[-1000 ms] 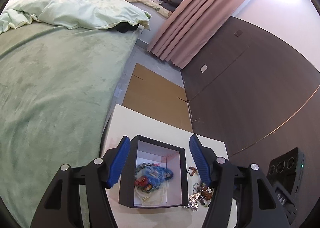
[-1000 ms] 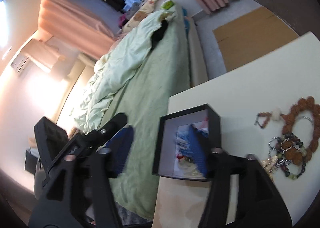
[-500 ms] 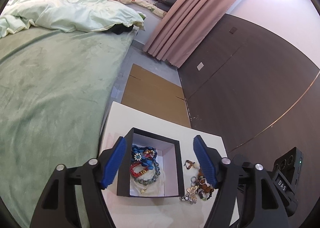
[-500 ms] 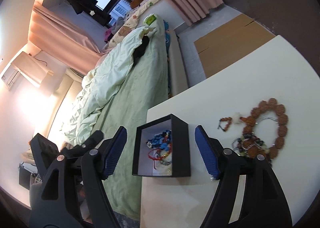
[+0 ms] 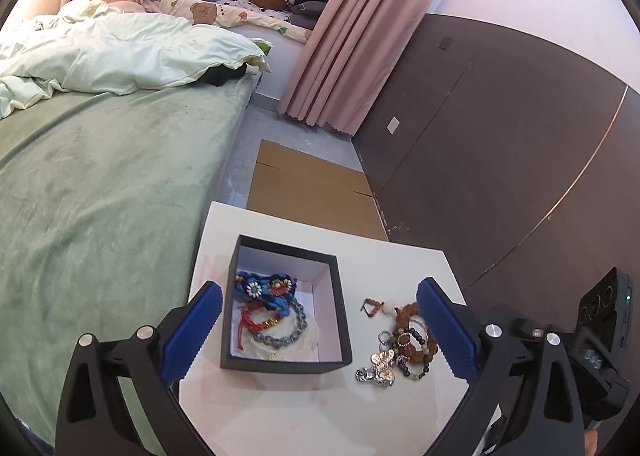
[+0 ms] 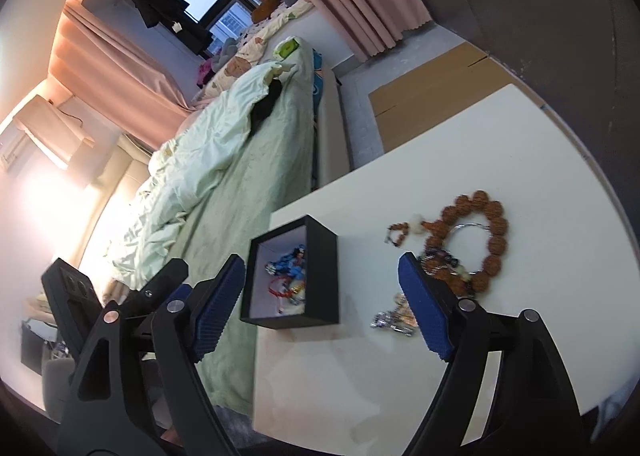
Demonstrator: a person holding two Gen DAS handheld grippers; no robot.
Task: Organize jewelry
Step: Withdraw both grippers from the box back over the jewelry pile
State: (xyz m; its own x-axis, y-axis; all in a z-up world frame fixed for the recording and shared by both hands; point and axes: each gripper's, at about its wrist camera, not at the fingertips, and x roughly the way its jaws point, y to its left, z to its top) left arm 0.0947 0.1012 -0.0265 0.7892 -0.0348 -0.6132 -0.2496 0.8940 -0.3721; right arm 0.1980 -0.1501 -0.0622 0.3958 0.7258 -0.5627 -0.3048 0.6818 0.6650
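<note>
A black open box (image 5: 332, 364) with a pale lining stands on the white table (image 5: 288, 412). Inside lie a blue beaded bracelet (image 5: 264, 286), a red one (image 5: 260, 322) and a grey bead one. To its right lies a loose heap of jewelry (image 5: 400, 352): brown wooden beads, silver charms, small dark beads. My left gripper (image 5: 320, 332) is open and empty, raised above the box. In the right wrist view the box (image 6: 320, 288) and the brown bead bracelet (image 6: 480, 240) show. My right gripper (image 6: 324, 308) is open and empty above them.
A bed with a green blanket (image 5: 100, 195) runs along the table's left side. Flat cardboard (image 5: 308, 195) lies on the floor beyond the table. A dark wall panel (image 5: 500, 155) stands to the right, pink curtains (image 5: 340, 35) behind.
Both grippers have risen and pulled back from the box. The right gripper was down in the box a second ago and is now above the table. More of the table shows.
</note>
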